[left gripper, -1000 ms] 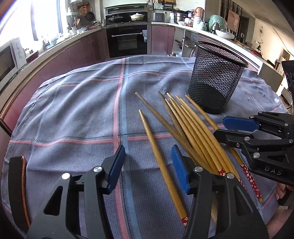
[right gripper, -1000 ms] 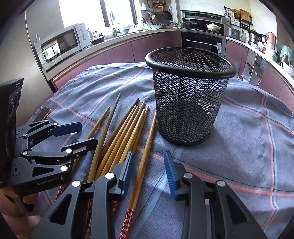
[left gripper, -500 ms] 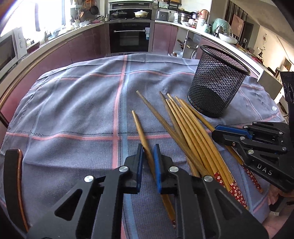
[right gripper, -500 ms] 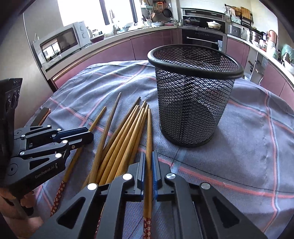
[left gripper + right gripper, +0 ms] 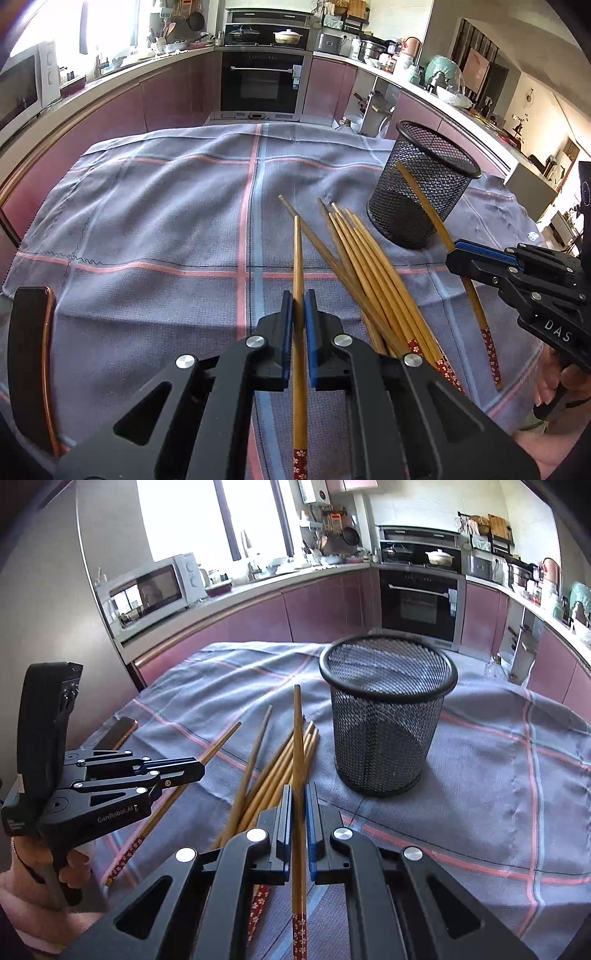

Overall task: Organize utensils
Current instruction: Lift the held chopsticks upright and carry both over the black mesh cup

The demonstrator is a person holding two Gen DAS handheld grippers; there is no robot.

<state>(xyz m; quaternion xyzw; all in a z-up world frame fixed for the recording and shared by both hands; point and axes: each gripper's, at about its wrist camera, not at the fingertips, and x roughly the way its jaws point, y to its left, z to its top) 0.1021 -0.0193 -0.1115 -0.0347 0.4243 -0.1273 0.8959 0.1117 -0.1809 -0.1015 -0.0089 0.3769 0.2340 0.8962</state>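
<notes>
Left wrist view shows your left hand-held gripper [image 5: 298, 314] clenched on 1 chopstick [image 5: 298, 258], its tip raised off the checked cloth [image 5: 147, 221] covering the table. Your right hand-held gripper [image 5: 298, 805] grips a second chopstick [image 5: 297, 738] the same way, its tip pointing toward the black mesh cup [image 5: 384, 731]. Both sets of jaws have just been closing, each with a chopstick between them. A loose bundle of chopsticks [image 5: 373, 273] lies on the cloth just beside the upright cup.
</notes>
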